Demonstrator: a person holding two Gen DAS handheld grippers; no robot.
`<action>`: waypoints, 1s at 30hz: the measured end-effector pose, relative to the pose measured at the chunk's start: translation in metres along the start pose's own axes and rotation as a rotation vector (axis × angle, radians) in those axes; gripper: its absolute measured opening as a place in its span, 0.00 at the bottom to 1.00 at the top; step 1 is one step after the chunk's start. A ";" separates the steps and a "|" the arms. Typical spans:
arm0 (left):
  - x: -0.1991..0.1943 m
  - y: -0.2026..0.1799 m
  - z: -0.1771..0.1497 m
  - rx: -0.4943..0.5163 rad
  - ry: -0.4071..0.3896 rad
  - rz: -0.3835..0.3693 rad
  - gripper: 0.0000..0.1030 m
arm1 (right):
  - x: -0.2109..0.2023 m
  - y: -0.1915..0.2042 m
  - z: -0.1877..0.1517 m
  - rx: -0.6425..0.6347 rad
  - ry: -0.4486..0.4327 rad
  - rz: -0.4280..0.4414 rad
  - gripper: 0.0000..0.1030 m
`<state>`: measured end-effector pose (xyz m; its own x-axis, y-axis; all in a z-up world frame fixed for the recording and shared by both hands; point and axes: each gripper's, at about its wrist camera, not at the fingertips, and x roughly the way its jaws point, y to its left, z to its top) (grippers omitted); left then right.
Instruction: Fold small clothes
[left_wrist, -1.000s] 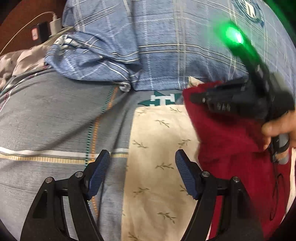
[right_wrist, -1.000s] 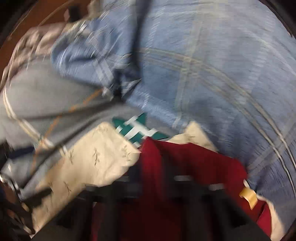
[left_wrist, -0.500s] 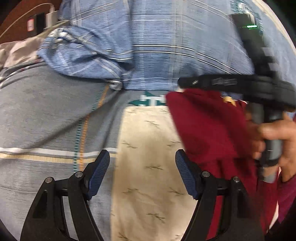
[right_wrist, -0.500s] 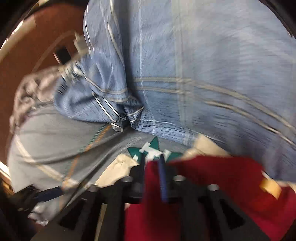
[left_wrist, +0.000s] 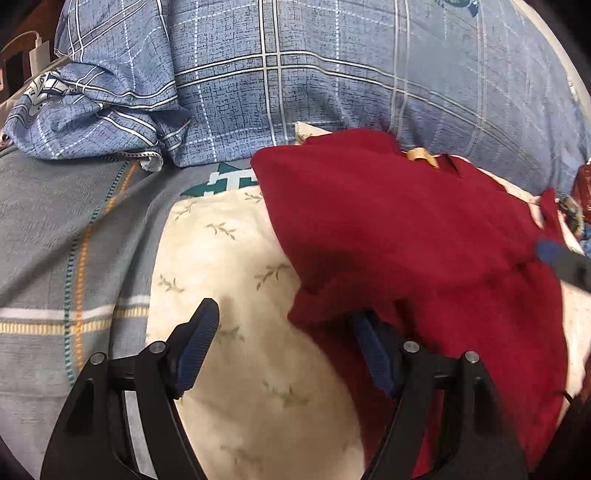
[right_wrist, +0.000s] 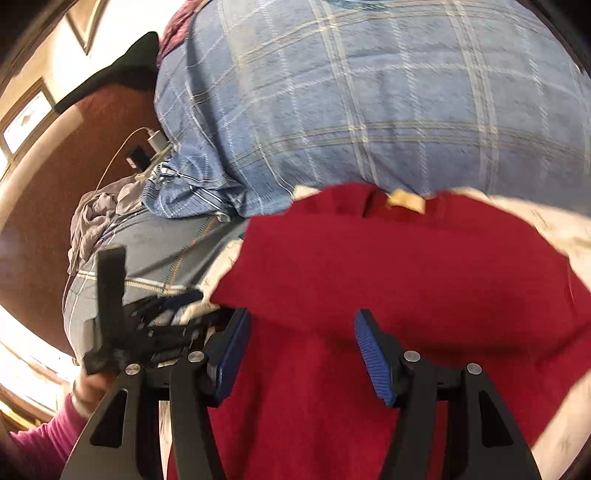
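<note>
Jaws of the right gripper (right_wrist: 300, 350) are opening over fuzzy red garment (right_wrist: 369, 280), nothing pinched. Left gripper (left_wrist: 284, 354) stands spread, its right pad tucked under the garment's lower edge. Garment fills the frame's centre and right, on a cream leaf-print cloth (left_wrist: 236, 288). Beyond, grey striped bedsheet (left_wrist: 55, 221), blue plaid quilt (left_wrist: 332, 74), reddish-brown wall (right_wrist: 44, 206) upper left.

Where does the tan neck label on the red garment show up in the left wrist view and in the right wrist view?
Left wrist view: the tan neck label sits right of centre in the upper half, at the far top edge of the red garment.
Right wrist view: the label is just right of centre, above the middle, on the garment's far edge.
Shared landmark: the blue plaid bedding lies directly behind the label in both.
</note>
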<state>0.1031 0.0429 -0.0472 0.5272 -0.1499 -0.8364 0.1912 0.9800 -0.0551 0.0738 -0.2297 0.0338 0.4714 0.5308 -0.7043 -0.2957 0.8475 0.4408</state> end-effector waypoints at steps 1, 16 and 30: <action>0.004 0.001 0.001 -0.010 -0.001 0.008 0.68 | 0.001 0.000 -0.001 0.006 0.004 -0.003 0.59; -0.010 0.032 0.002 -0.066 -0.004 0.054 0.10 | -0.044 -0.045 -0.028 0.077 -0.061 -0.146 0.59; -0.053 0.027 0.005 -0.067 -0.176 0.053 0.66 | 0.000 -0.118 0.013 0.205 -0.017 -0.354 0.09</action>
<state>0.0846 0.0762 -0.0020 0.6727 -0.1122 -0.7313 0.1067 0.9928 -0.0541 0.1194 -0.3300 -0.0109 0.5282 0.2048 -0.8240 0.0583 0.9594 0.2758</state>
